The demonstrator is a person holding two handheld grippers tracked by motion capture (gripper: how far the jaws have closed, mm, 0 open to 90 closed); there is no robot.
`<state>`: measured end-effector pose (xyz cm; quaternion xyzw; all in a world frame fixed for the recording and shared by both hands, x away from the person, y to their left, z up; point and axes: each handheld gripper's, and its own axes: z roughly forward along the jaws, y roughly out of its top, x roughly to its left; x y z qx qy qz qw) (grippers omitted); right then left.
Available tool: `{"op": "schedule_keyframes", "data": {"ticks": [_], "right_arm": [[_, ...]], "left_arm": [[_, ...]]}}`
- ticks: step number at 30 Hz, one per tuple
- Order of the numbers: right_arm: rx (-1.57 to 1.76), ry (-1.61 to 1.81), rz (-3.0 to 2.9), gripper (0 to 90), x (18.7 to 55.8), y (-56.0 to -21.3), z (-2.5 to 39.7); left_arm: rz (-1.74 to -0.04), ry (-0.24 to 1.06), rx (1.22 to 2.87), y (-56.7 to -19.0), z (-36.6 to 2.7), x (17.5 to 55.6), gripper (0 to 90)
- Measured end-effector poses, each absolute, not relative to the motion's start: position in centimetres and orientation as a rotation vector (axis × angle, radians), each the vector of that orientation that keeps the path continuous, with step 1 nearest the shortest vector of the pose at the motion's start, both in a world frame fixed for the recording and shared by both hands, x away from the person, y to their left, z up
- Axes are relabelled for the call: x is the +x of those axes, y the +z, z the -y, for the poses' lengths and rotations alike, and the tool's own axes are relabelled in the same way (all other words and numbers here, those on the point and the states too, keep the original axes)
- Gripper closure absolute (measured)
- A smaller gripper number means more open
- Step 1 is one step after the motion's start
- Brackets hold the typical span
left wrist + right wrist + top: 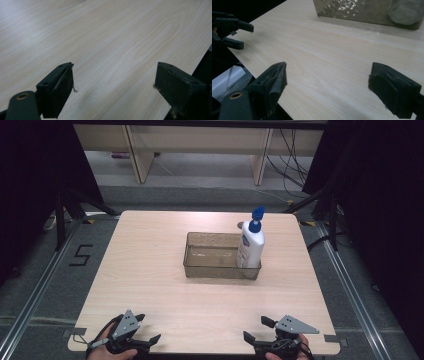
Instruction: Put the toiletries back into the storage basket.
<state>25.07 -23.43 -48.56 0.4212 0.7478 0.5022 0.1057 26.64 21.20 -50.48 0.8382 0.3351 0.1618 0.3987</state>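
At the near edge of the worktop (150, 310), the person holds the two grippers low over the wood, one at each corner. On the near left side, the left gripper (149, 329) has its jaws spread wide, and nothing is between them; in the left gripper view only the pale wood grain lies between the two black jaws, and the edge of the worktop passes just under the jaw at the right of that view. On the near right side, the right gripper (259, 329) is also spread wide and holds nothing. Its grey three-cornered plate points toward the right edge of the worktop. In the right gripper view the left gripper (242, 35) appears farther off at the upper left, with its jaws apart.

Farther away, near the middle of the worktop, stands a clear brownish bin (212, 269), rectangular and open on top. It is well apart from both grippers. Inside the bin, at its right end, a white lotion bottle (251, 245) with a blue pump top stands upright and rises above the rim. In the right gripper view the wall of the bin (352, 11) shows a bumpy texture, and the bottle is seen through it as a pale blurred shape.

Beyond the worktop, the grey floor (200, 195) carries some cables and the legs of a wooden desk.
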Motion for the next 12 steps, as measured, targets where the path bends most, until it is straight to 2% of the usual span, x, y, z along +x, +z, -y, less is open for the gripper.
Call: {"op": "schedule_keyframes", "data": {"ticks": [12], "right_arm": [[1.227,1.464,-2.219,15.4,24.96,-48.78,23.36]], "left_arm": [[-0.861,0.414,2.098,-50.63,-21.09,26.62,15.0]]}}
